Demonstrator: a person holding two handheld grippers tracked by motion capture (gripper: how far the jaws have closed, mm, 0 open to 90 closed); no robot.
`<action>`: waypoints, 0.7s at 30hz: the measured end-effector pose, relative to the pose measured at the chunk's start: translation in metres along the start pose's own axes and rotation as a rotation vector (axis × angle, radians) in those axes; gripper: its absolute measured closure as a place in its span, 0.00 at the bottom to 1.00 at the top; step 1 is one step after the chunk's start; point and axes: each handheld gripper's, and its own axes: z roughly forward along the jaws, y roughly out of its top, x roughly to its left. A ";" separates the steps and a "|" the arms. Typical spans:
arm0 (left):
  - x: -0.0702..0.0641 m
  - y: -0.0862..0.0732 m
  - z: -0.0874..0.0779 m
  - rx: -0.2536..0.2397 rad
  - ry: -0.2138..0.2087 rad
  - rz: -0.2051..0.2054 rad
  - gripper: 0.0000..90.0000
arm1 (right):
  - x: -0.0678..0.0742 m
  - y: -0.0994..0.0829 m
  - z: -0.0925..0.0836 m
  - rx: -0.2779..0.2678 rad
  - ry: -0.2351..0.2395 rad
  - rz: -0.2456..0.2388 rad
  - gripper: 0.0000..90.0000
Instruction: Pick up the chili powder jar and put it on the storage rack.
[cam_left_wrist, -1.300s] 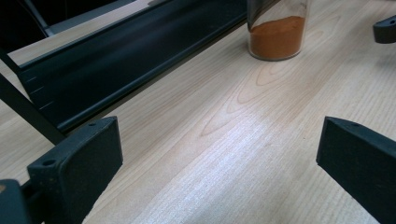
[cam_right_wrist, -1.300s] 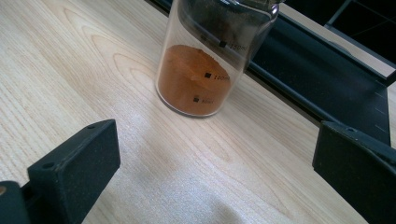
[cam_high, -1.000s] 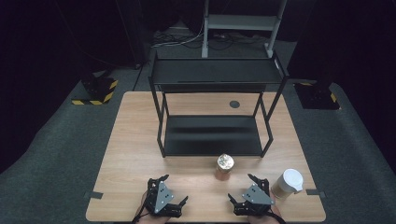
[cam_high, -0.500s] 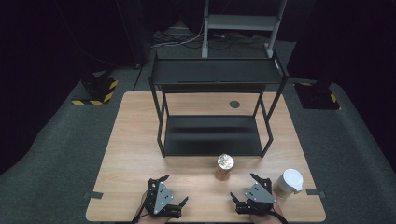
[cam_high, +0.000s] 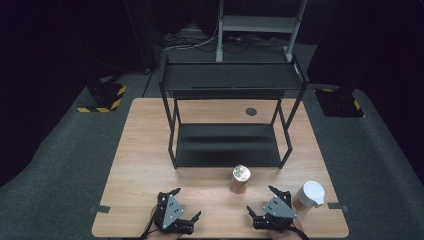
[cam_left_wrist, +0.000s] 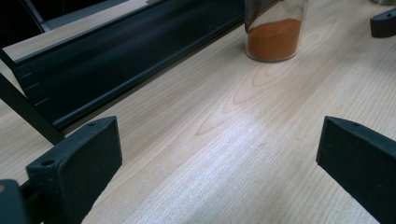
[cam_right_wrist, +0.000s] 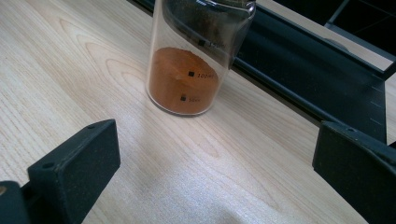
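**Right hand-held gripper drawn slightly back toward the desk's near edge**

Shifted a little toward the near edge since a second ago: right hand-held gripper (cam_high: 261, 203), now low at the front of the desk (cam_high: 140, 165), jaws spread wide and released, nothing between them. Left hand-held gripper (cam_high: 184, 202) much as before, also at the near edge, jaws likewise wide apart and empty.

Standing upright between and just beyond the two: a clear glass beaker (cam_high: 241, 178) with printed volume marks, holding orange-brown powder (cam_right_wrist: 183, 81) in its lower part. Close ahead of the right hand-held gripper in its own view; farther off, toward the upper right, in the left gripper view, beaker (cam_left_wrist: 275, 29) cut off at the top. Placed just in front of the black two-tier metal rack (cam_high: 227, 80), near the lower shelf's front edge, not touching either gripper.

Resting just right of the right hand-held gripper: a white lidded cup (cam_high: 310, 194). Set into the desk behind the rack: a round dark grommet (cam_high: 251, 111).
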 end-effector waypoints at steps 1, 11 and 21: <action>-0.001 0.003 -0.001 -0.003 -0.001 -0.020 0.00 | 0.000 0.000 0.000 0.000 0.001 0.003 0.00; -0.005 0.010 -0.002 -0.055 -0.035 -0.039 0.00 | 0.000 -0.001 -0.001 -0.003 -0.001 0.008 0.00; -0.007 0.019 0.009 -0.088 -0.083 -0.042 0.00 | 0.000 -0.002 -0.001 -0.009 -0.004 0.008 0.00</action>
